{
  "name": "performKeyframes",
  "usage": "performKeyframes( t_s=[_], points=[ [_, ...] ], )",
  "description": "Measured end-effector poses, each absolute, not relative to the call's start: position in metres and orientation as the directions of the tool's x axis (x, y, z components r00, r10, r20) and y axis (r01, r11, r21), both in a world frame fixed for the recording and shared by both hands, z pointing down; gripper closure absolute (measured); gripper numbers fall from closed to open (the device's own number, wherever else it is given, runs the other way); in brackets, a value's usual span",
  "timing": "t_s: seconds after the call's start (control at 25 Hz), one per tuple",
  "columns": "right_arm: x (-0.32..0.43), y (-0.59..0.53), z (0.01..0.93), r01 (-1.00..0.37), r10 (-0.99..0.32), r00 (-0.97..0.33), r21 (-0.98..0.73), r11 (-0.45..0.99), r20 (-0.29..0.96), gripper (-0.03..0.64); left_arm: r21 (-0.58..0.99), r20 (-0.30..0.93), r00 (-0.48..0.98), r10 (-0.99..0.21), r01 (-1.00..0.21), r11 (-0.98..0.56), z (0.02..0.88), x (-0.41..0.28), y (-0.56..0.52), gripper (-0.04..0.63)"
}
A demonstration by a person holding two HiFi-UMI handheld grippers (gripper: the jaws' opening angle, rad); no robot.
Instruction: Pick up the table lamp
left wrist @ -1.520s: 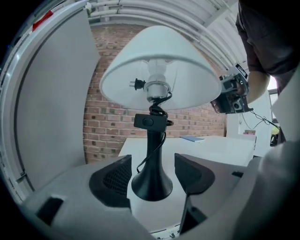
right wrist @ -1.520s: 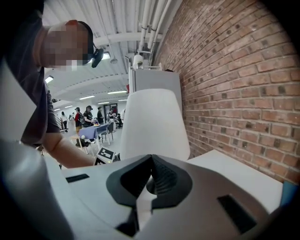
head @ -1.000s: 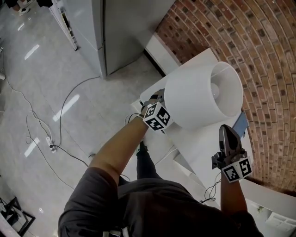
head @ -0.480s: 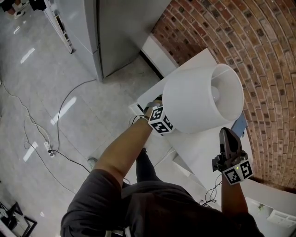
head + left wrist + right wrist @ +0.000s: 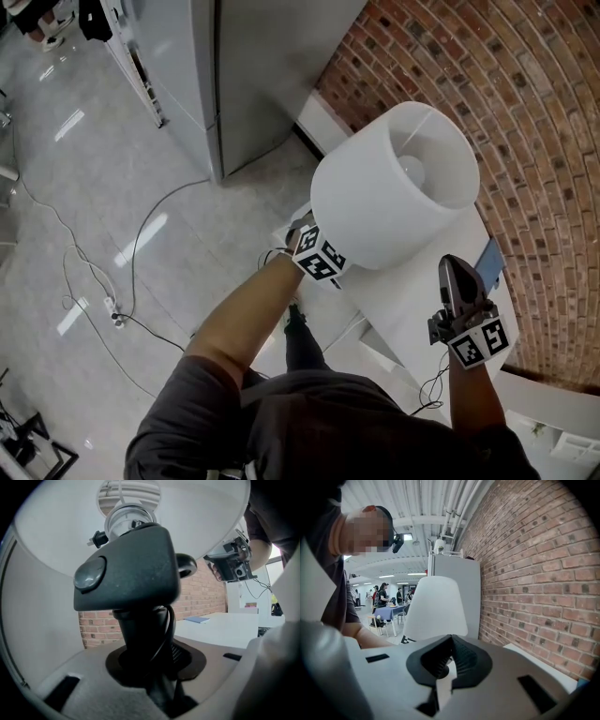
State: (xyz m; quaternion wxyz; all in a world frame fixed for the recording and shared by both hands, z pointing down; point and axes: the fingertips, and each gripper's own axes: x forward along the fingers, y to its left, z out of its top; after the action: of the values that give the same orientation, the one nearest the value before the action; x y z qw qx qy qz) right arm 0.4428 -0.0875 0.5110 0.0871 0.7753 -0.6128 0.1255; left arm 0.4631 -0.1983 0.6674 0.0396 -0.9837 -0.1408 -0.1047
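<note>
Head view. The white table [image 5: 412, 305] is hemmed by the brick wall [image 5: 534, 141] from 12 to 4 o'clock and by a grey cabinet [image 5: 253, 75] at 11 o'clock. Open floor [image 5: 103, 169], crossed by loose cables [image 5: 141, 220], lies from 7 to 10 o'clock.

One table lamp [image 5: 389, 192] stands over the table's floor-side edge, and its white shade [image 5: 361, 225] hides its base. The left gripper [image 5: 149, 660] has just been closing and now clamps the lamp's dark stem [image 5: 140, 630] and the cable running along it, directly under the shade.

The right gripper [image 5: 454, 267], at 5 o'clock from the shade and apart from it, has its jaws together with nothing between them.

One flat blue object [image 5: 488, 262] lies on the table at 1 o'clock from the right gripper.

Counts: two grippers, one lamp, one table.
</note>
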Motion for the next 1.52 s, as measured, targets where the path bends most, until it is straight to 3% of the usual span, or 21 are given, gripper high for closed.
performKeyframes(
  t_s=[0.64,1.52],
  points=[
    [0.387,-0.169,0.464,-0.997,-0.973,0.066,-0.019,-0.072,0.22,0.623,-0.12,0.261,0.958,0.117,0.153,-0.981,0.591,0.357,-0.28,0.488],
    [0.259,-0.299,0.41,-0.978,-0.955,-0.207,-0.005,0.21,0.212,0.623,-0.17,0.288,0.949,-0.126,-0.079,-0.982,0.475,0.156,-0.363,0.486]
  ],
)
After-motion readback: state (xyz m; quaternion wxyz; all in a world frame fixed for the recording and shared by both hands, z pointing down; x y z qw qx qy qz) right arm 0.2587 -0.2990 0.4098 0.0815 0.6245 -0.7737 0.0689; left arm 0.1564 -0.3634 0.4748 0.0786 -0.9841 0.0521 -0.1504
